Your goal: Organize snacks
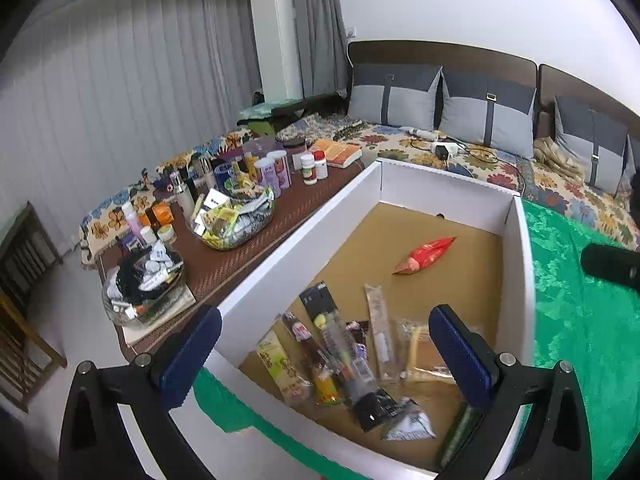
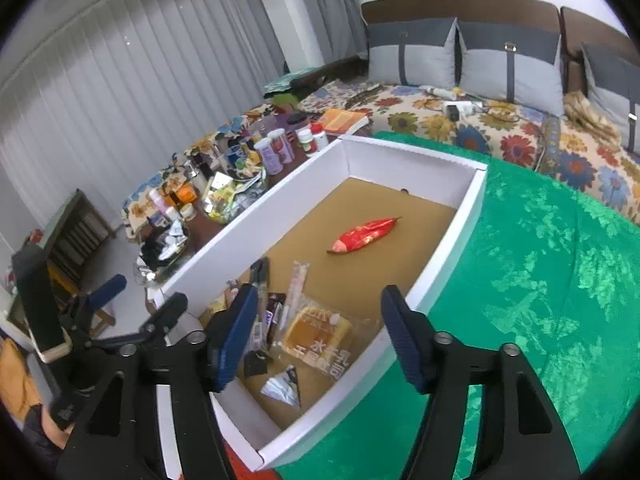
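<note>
A white box (image 1: pixel 280 248) with a brown cardboard floor stands on a green cloth (image 1: pixel 580 320). Several snack packets lie heaped at its near end, among them a yellow-green packet (image 1: pixel 276 360), a clear-wrapped cake (image 2: pixel 320 334) and a small silver packet (image 2: pixel 282 390). A red packet (image 1: pixel 426 255) lies alone further in, and it is also in the right wrist view (image 2: pixel 364 235). My left gripper (image 1: pixel 324 320) hangs open over the near heap, its left finger outside the box wall. My right gripper (image 2: pixel 319 294) is open above the cake, and nothing is between its pads.
Left of the box a low table with a brown mat (image 1: pixel 224 268) carries bottles, jars and two glass bowls (image 1: pixel 236 220) of small items. Behind it is a sofa with a floral cover (image 1: pixel 500 168), grey cushions, an orange book (image 1: pixel 338 152) and a power strip.
</note>
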`<state>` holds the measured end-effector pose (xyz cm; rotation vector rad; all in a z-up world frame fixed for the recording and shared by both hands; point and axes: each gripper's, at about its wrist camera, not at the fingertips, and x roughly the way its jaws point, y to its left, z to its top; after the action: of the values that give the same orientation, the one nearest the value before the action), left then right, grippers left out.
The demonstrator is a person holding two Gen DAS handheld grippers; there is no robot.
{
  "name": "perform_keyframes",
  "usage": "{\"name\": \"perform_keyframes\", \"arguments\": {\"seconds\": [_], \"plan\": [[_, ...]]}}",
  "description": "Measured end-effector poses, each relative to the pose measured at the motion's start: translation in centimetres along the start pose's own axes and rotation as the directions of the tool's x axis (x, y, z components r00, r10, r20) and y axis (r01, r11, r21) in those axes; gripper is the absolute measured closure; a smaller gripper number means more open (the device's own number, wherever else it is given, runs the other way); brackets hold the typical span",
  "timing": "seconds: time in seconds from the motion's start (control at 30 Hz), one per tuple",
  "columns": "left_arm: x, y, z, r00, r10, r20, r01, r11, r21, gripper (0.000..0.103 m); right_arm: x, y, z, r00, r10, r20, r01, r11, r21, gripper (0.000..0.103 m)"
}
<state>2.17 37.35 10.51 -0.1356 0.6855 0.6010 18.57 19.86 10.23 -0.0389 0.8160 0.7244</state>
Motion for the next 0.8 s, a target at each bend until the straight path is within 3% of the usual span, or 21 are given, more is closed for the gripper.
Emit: {"name": "perform_keyframes", "arguments": {"seconds": [0.07, 0.2, 0.33, 0.8], "plan": [[-0.4, -0.4, 0.1, 1.0, 0.012, -0.018, -0.012, 1.0, 0.02, 0.0, -0.3, 0.3, -0.4, 1.0, -0.019, 0.002, 0.019, 1.0, -0.006, 0.024], [-1.9, -0.8, 0.0, 0.999, 0.032, 0.022, -0.033, 0.999, 0.032, 0.0, -0.9, 0.9, -0.9, 0.997, -0.079, 0.009, 0.079, 0.996, -0.03, 0.022], [-2.0, -0.4, -0.1, 1.0, -0.007, -0.001, 0.007, 1.0, 0.021, 0.0, -1.0, 1.7, -1.1, 0.99, -0.138, 0.016, 0.138, 0.988, -0.067, 0.021], [-1.0, -0.8, -0.8, 0.997, -0.024, -0.068, 0.029, 0.997, 0.071, 0.0, 0.0, 3.0, -2.0, 0.987, -0.157, -0.022, 0.154, 0.984, -0.088, 0.021]]}}
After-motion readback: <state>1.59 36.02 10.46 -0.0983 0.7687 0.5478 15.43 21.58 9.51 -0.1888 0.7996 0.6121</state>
